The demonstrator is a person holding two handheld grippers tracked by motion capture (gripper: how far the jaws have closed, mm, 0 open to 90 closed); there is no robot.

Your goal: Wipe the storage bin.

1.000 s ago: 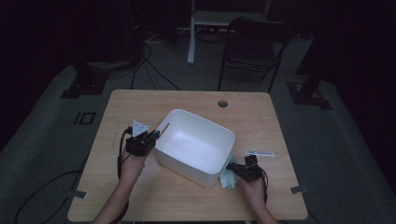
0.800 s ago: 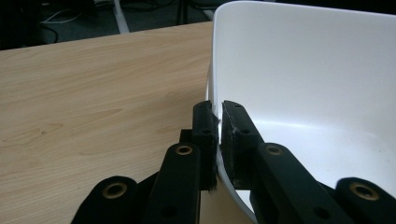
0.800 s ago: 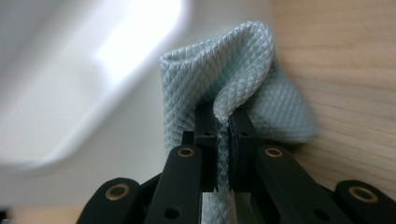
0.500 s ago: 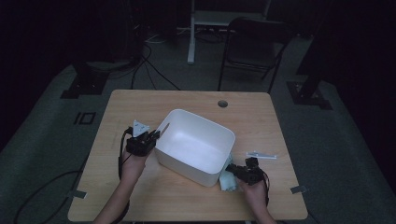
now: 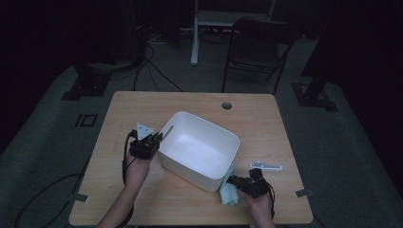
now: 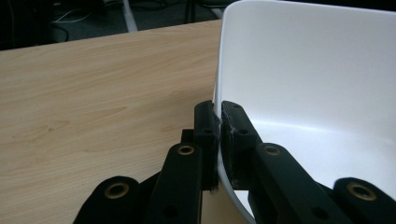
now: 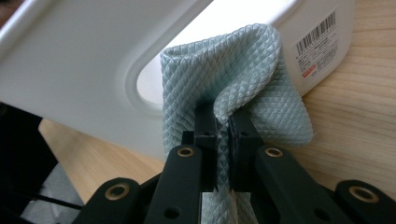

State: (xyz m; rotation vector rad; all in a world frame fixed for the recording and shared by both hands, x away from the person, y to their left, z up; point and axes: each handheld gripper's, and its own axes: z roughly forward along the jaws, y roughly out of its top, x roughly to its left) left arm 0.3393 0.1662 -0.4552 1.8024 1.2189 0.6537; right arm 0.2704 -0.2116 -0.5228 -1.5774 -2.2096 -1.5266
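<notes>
A white plastic tub [image 5: 199,148] stands in the middle of the wooden table [image 5: 142,104]. My left gripper [image 5: 155,139] is shut on the tub's left rim, one jaw inside the wall and one outside; in the left gripper view the gripper [image 6: 219,122] pinches the thin white wall of the tub [image 6: 303,79]. My right gripper [image 5: 231,180] is shut on a pale blue-green waffle cloth [image 5: 229,192] at the tub's near right corner. In the right gripper view the cloth [image 7: 233,79] bunches up between the closed jaws of the gripper [image 7: 222,122], against the tub's outer wall [image 7: 93,65].
A grey three-cornered plate [image 5: 143,129] rides on the left gripper and another [image 5: 266,166] on the right. A round cable hole [image 5: 226,105] lies at the table's far side. A dark chair [image 5: 256,47] stands beyond the table. A barcode label [image 7: 320,46] is on the tub's outer wall.
My right gripper has lifted the cloth slightly and brought it closer against the tub's near right corner. The left gripper and the tub have stayed put.
</notes>
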